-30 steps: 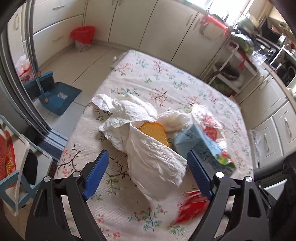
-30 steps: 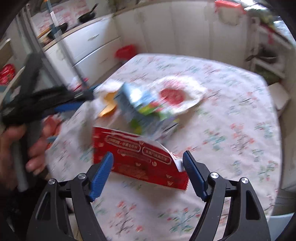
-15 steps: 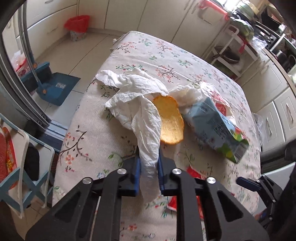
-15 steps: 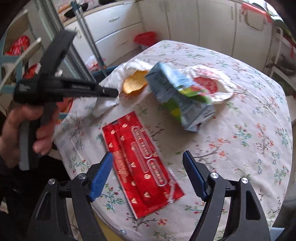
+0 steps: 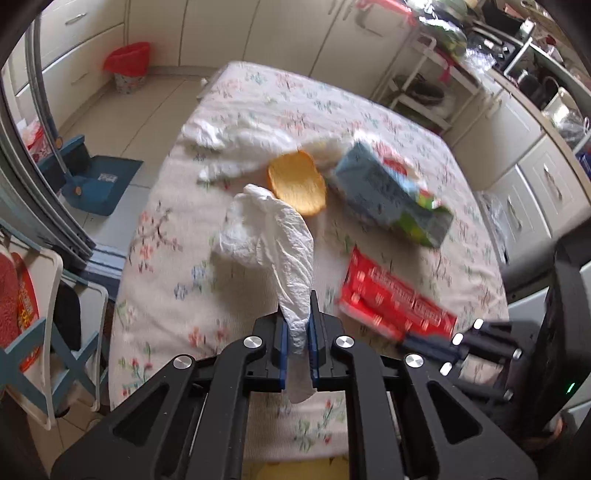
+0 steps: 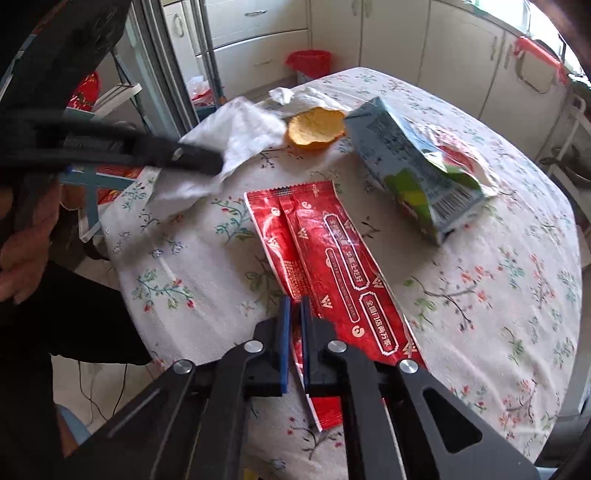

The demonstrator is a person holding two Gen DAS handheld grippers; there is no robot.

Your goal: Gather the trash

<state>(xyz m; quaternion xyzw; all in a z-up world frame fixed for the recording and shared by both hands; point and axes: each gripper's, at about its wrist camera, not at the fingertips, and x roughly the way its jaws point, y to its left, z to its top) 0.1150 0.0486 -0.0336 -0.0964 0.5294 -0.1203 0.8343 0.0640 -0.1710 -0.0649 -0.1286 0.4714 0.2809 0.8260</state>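
floral tablecloth, cream cabinets, blue dustpan, metal rack

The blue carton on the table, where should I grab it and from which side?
Grip the blue carton across its flattened lower end by the barcode, coming in from the near table edge. It lies on its side, crushed thin there, with that end pointing toward you and nothing in front of it.

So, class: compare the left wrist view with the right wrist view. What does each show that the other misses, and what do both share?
Left wrist only: the blue dustpan on the floor and the left gripper clamping the crumpled white paper towel.
Right wrist only: the person's hand and the right gripper pinching the flat red foil wrapper.
Both: the yellow bread slice, blue-green carton, red-lined bin.
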